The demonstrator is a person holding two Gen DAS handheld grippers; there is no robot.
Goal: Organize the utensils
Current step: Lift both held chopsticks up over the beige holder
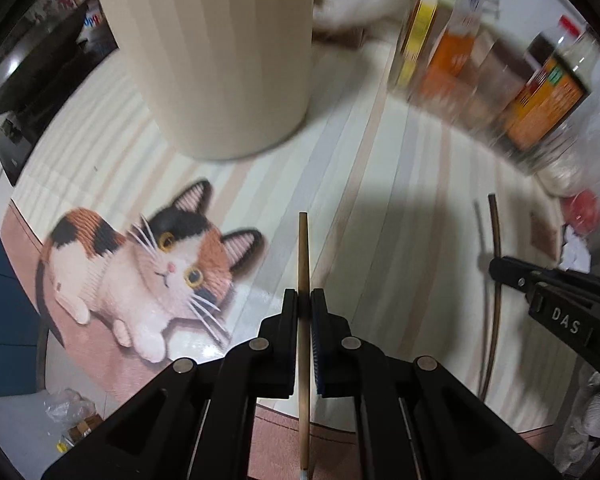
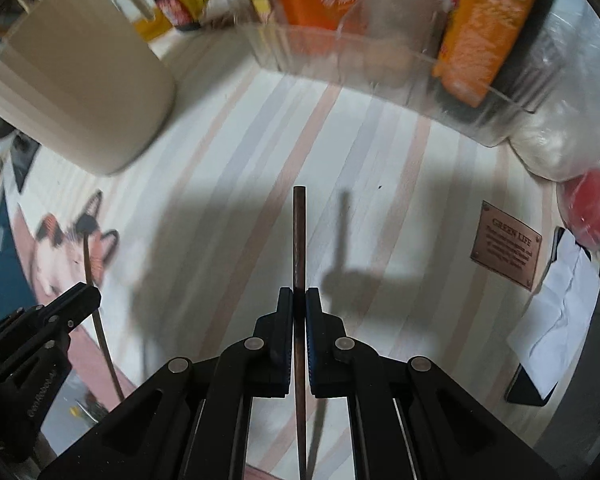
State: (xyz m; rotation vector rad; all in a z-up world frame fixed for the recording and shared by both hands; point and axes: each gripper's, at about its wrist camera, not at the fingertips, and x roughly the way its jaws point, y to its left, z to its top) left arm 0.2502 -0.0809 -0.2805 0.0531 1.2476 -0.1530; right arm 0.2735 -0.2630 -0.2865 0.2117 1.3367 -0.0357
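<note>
Two chopsticks clamped: left claw (image 1: 304, 296) light chopstick (image 1: 303, 248), right claw (image 2: 299, 294) dark chopstick (image 2: 299, 236), tips forward.

- The right gripper (image 2: 299, 296) has its jaws clamped on a dark brown chopstick (image 2: 299, 240), which sticks out past the fingertips over the striped mat (image 2: 340, 152).
- At lower left, the left gripper (image 2: 82, 294) grips a second chopstick (image 2: 100, 328) beside the cat picture (image 2: 72, 248).
- A cream ribbed container (image 2: 84, 80) stands at upper left.
- A clear bin (image 2: 380, 64) of orange packets (image 2: 484, 32) sits at the top, blurred.
- A brown "GREEN LIFE" label (image 2: 506, 244) lies at right, near white paper (image 2: 556, 312).
</note>
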